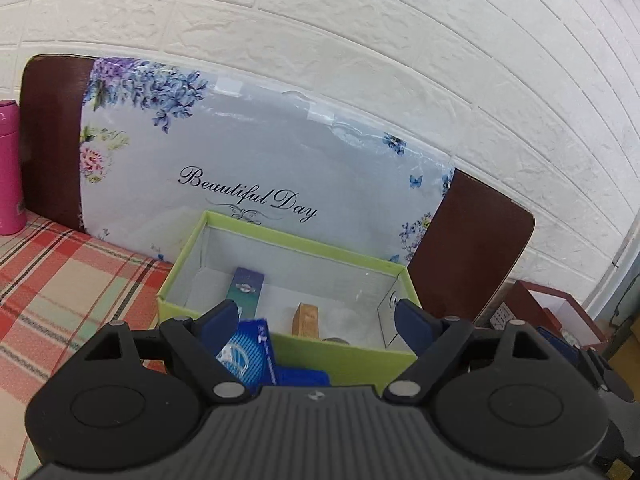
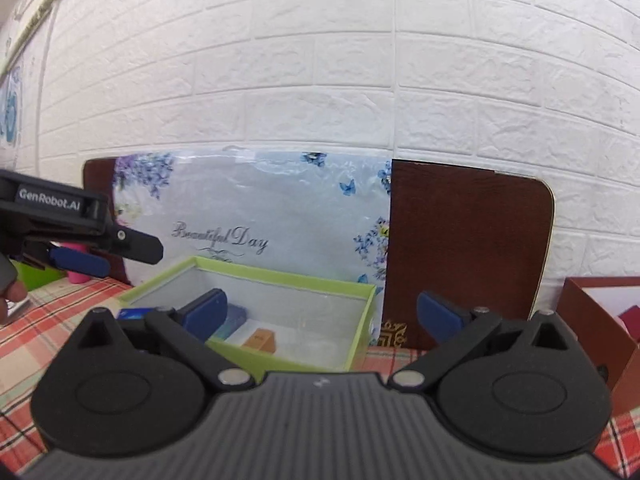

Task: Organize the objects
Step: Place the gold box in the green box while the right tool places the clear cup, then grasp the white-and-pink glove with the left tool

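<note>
A lime-green open box [image 1: 288, 239] with a white inside stands on the plaid cloth, just ahead of both grippers. In it lie a slim teal and purple carton [image 1: 247, 292] and a small tan carton [image 1: 307, 320]. A blue packet [image 1: 250, 356] sits outside the box's near wall, just under my left gripper's left finger, with no pad pressing on it. My left gripper [image 1: 314, 312] is open wide above that wall. My right gripper [image 2: 320, 306] is open too, with nothing between its fingers, facing the green box [image 2: 280, 276] from the right. The left gripper [image 2: 128, 258] shows side-on there.
A floral "Beautiful Day" board [image 1: 260, 160] on a brown panel [image 2: 468, 248] leans on the white brick wall behind the box. A pink bottle [image 1: 10, 168] stands at far left. A red-brown box [image 2: 592, 320] sits to the right. The plaid cloth [image 1: 60, 280] covers the surface.
</note>
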Motion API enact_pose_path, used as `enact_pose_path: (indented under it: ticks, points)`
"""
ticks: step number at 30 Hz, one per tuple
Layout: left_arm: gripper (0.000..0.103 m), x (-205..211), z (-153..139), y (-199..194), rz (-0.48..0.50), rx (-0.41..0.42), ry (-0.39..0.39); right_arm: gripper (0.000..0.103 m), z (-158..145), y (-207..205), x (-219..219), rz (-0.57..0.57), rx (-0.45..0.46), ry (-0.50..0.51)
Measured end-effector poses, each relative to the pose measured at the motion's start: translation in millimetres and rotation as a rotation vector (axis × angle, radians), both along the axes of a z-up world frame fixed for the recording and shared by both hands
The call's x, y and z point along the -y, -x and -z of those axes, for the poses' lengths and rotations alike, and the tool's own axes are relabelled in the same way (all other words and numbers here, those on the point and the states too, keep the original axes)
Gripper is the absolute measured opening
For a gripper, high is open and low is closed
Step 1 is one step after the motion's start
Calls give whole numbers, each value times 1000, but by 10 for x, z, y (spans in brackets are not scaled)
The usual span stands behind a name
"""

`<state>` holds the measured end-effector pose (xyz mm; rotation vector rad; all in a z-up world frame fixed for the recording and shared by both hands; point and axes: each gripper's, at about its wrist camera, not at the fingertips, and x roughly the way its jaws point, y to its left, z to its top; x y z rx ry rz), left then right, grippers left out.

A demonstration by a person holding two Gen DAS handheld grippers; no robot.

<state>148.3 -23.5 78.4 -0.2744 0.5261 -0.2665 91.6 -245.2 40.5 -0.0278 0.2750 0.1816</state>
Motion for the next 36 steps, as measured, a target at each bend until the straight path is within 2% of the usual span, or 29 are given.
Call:
enact_pose_path:
  ticks: [3,6,9,14,20,25,29,33,36]
  points:
    - [88,-55,149,235,-22,-25,-20,103,94,242,-18,9,-29,2]
    - [88,-96,335,406,-43,-84,-8,103,233,409,-32,14,-78,-9]
    - [88,-115,506,544,-52,-136,3,103,387,576,-31,26,-123,-23]
    - [88,-103,697,683,-68,-184,-22,103,667,744,-16,49,-208,-36]
    - [88,-35,740,713,-120,-173,-49,103,951,955,49,88,-286,-51]
    - [88,124,726,607,-135,-158,-69,103,934,1013,133,102,-281,-88]
    - [88,277,736,482,-161,-132,-136,103,927,1017,154,101,-284,-107]
    - [88,314,849,293,-122,-159,-181,103,943,1021,139,96,-294,-116]
    - [76,198,812,351,-70,-150,-189,103,942,1037,165,90,-292,-125]
